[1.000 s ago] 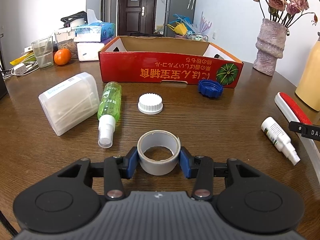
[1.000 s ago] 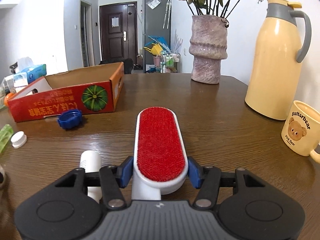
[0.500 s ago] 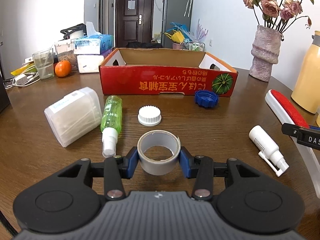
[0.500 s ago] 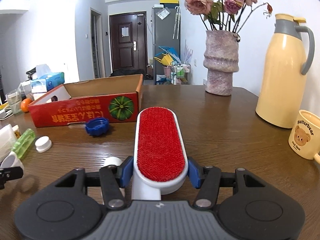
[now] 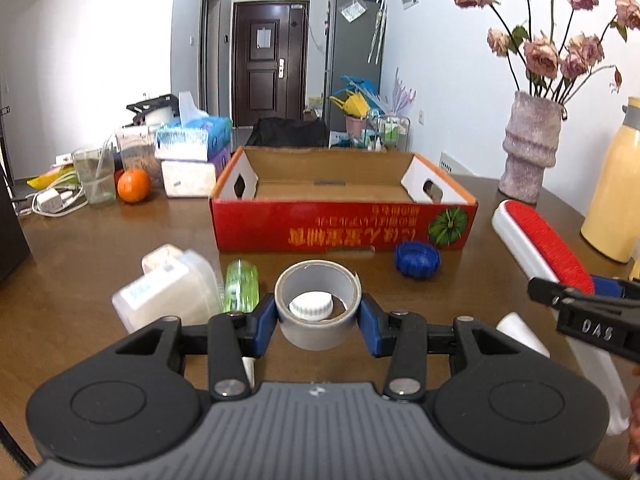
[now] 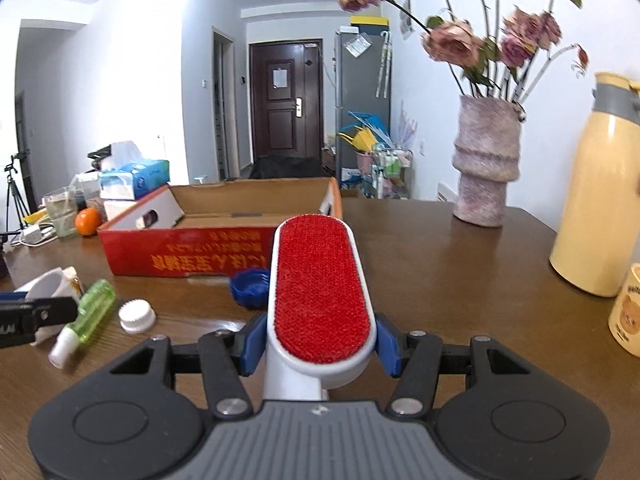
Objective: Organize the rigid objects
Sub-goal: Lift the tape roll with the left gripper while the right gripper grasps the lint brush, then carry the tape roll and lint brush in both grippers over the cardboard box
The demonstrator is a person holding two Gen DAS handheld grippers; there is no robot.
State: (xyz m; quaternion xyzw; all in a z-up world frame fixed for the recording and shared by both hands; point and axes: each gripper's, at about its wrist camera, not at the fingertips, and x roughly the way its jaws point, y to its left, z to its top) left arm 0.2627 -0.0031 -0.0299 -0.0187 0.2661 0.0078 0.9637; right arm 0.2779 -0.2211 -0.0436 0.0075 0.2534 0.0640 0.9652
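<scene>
My left gripper (image 5: 318, 318) is shut on a grey tape roll (image 5: 308, 336), held above the wooden table. My right gripper (image 6: 320, 338) is shut on a white lint brush with a red pad (image 6: 320, 288); it also shows at the right of the left wrist view as the lint brush (image 5: 540, 236). An open red cardboard box (image 5: 344, 220) stands ahead, seen too as the box (image 6: 188, 248). On the table lie a green spray bottle (image 6: 90, 312), a white cap (image 6: 136, 316), a blue cap (image 5: 417, 259), a clear plastic case (image 5: 168, 292) and a white bottle (image 5: 520, 334).
A stone vase with dried roses (image 6: 486, 168), a yellow thermos (image 6: 600, 208) and a bear mug (image 6: 626, 312) stand at the right. Tissue boxes (image 5: 192, 144), an orange (image 5: 134, 186), a glass (image 5: 94, 176) and cables sit at the back left.
Both grippers have risen with their loads. The tape roll is lifted off the table, and the brush has swung left toward the red box.
</scene>
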